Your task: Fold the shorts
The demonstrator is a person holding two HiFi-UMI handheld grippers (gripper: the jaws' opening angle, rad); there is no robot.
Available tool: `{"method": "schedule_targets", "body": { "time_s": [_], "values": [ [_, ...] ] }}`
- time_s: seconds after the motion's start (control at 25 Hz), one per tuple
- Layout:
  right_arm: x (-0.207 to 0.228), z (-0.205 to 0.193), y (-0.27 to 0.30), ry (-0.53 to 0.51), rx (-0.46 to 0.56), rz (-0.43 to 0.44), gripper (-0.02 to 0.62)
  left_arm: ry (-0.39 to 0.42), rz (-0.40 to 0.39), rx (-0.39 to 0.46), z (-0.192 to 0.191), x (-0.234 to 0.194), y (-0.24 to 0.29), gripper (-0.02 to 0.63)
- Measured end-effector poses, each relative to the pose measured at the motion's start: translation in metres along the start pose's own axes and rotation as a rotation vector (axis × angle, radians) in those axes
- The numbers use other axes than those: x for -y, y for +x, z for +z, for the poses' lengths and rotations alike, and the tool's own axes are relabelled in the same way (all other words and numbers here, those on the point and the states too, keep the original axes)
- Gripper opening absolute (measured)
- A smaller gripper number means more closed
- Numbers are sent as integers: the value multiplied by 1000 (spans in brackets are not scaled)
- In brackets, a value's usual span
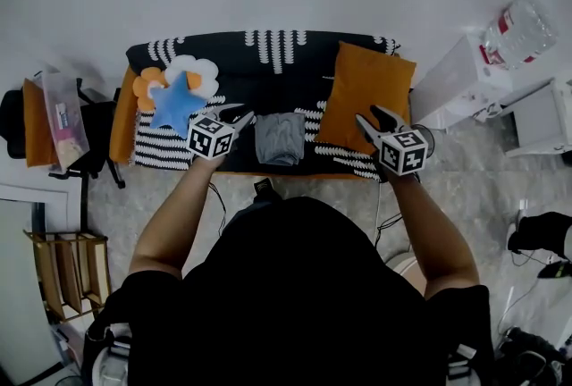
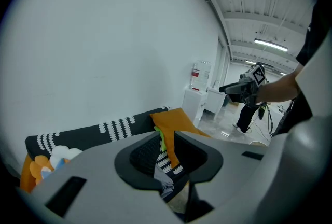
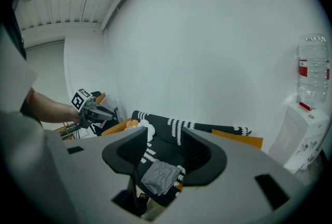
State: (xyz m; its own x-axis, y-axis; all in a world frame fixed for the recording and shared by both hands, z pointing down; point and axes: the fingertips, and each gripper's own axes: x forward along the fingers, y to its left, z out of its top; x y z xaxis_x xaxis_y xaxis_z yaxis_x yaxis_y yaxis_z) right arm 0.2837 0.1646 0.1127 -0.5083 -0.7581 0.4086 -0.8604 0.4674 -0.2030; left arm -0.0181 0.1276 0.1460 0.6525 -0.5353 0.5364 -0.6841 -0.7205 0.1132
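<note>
Grey shorts (image 1: 280, 138), folded into a compact rectangle, are laid flat on the black-and-white patterned cover (image 1: 277, 82), between a blue star cushion (image 1: 175, 104) and an orange cushion (image 1: 366, 94). The left gripper (image 1: 239, 117) is held just left of the shorts, its jaws set narrowly apart with nothing gripped between them. The right gripper (image 1: 370, 119) is held over the lower edge of the orange cushion, its jaws spread wide and empty, apart from the shorts.
</note>
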Motion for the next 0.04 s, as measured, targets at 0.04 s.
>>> {"method": "schedule_targets", "body": {
  "time_s": [0.04],
  "values": [
    [0, 0, 1, 1, 1, -2, 207, 1, -6, 0, 1, 1, 1, 100]
  ]
}}
